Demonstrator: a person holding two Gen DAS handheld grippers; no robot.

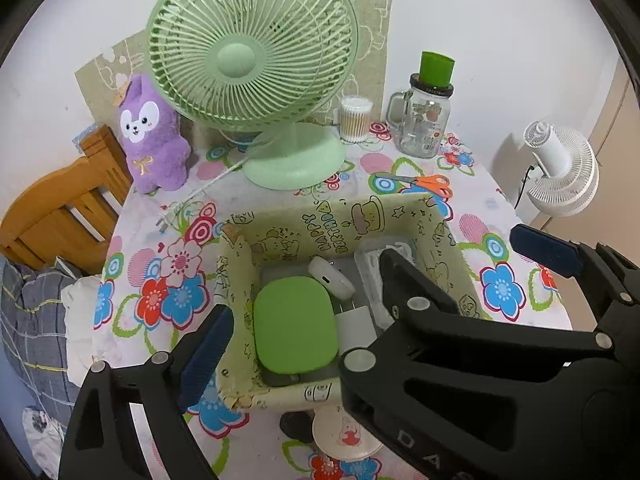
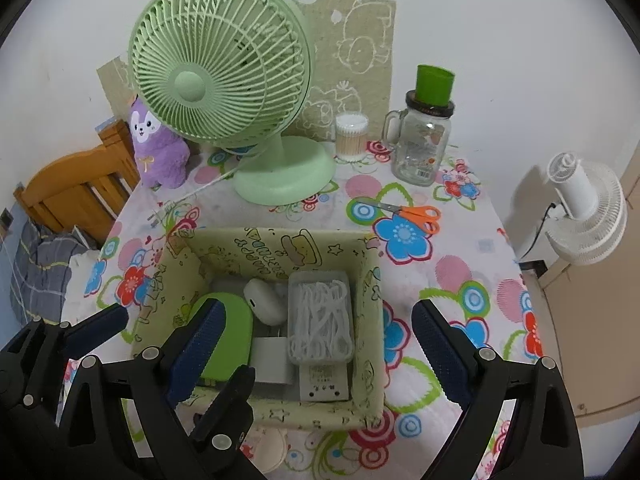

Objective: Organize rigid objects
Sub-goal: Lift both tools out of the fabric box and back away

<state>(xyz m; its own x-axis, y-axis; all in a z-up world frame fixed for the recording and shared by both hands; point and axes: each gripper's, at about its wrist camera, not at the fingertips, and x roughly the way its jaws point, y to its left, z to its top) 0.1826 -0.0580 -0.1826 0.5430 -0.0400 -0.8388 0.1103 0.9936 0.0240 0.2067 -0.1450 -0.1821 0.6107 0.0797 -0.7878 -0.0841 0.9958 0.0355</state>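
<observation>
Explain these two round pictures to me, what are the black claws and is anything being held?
Each picture comes from a fisheye camera on a hand-held gripper, looking along its fingers. The left gripper and the right gripper both hang open over a yellow-green fabric box, holding nothing. In the box lie a green case, a white pod and a clear box of floss picks. Behind it on the flowered tablecloth are a green fan, orange scissors, a glass jar and a purple plush.

An open-topped box (image 2: 366, 320) with cartoon-printed walls sits on the floral table (image 2: 472, 280). Inside lie a green case (image 1: 294, 324), a white earbud case (image 2: 264, 306), a clear box of floss picks (image 2: 320, 316) and a white charger (image 2: 272, 362).
</observation>
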